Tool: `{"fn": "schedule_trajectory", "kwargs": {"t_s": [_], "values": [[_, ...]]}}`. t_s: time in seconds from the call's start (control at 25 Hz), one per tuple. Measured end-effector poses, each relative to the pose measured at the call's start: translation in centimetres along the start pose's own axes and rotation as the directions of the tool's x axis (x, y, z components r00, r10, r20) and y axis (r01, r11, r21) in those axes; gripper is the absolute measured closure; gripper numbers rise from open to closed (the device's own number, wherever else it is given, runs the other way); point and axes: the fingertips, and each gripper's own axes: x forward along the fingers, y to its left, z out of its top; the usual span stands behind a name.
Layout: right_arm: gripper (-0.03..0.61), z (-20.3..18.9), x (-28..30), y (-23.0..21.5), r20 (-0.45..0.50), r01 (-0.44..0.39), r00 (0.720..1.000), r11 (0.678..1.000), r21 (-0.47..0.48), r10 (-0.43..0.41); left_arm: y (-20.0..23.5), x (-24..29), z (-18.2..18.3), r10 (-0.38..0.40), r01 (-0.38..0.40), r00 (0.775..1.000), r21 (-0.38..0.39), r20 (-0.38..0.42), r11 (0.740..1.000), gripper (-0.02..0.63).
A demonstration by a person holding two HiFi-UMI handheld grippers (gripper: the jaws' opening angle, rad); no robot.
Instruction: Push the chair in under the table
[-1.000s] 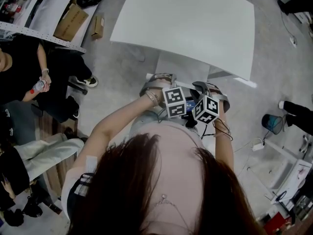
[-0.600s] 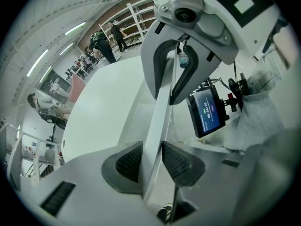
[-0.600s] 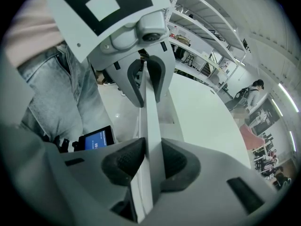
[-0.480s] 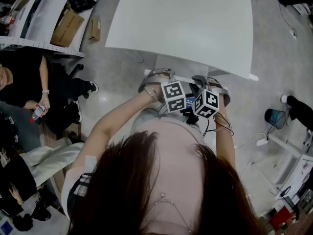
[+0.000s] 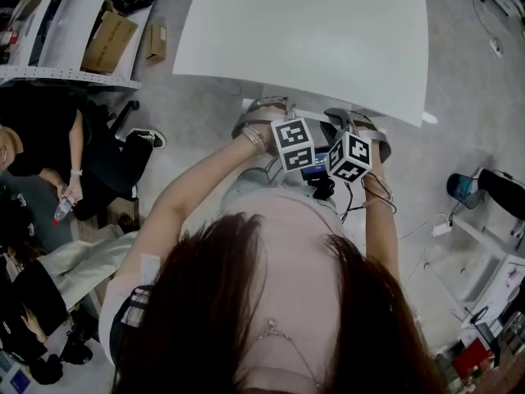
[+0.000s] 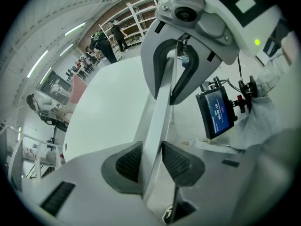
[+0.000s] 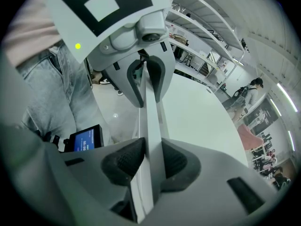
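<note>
The white chair's top back rail [image 5: 308,112] shows as a narrow strip just in front of the white table's [image 5: 303,31] near edge; the seat is hidden beneath the tabletop. My left gripper [image 5: 261,123] and right gripper [image 5: 361,131] both clamp this rail, side by side. In the left gripper view the rail [image 6: 157,121] runs between the pads [image 6: 128,161] of the left gripper [image 6: 151,161], with the right gripper [image 6: 186,55] further along. The right gripper view shows the rail [image 7: 151,126] pinched in the right gripper [image 7: 149,163], the left gripper [image 7: 143,60] beyond.
People sit at the left [image 5: 90,150] beside a shelving unit [image 5: 66,76] with cardboard boxes [image 5: 111,39]. A dark bucket [image 5: 463,189] and a power strip with cables [image 5: 439,228] lie on the floor at right. A small screen [image 5: 314,171] hangs at my waist.
Both grippers and the chair rail have moved forward toward the table. The seat that showed below the table edge is now covered by the tabletop.
</note>
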Motion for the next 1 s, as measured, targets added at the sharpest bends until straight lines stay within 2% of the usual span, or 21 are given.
{"fn": "schedule_trajectory", "kwargs": {"t_s": [1.0], "values": [[0.468, 0.5, 1.9, -4.1, 0.0, 0.029, 1.0, 0.999, 0.016, -0.029, 4.5, 1.7, -0.1, 0.012, -0.012, 1.0, 0.02, 0.003, 1.0, 0.477]]}}
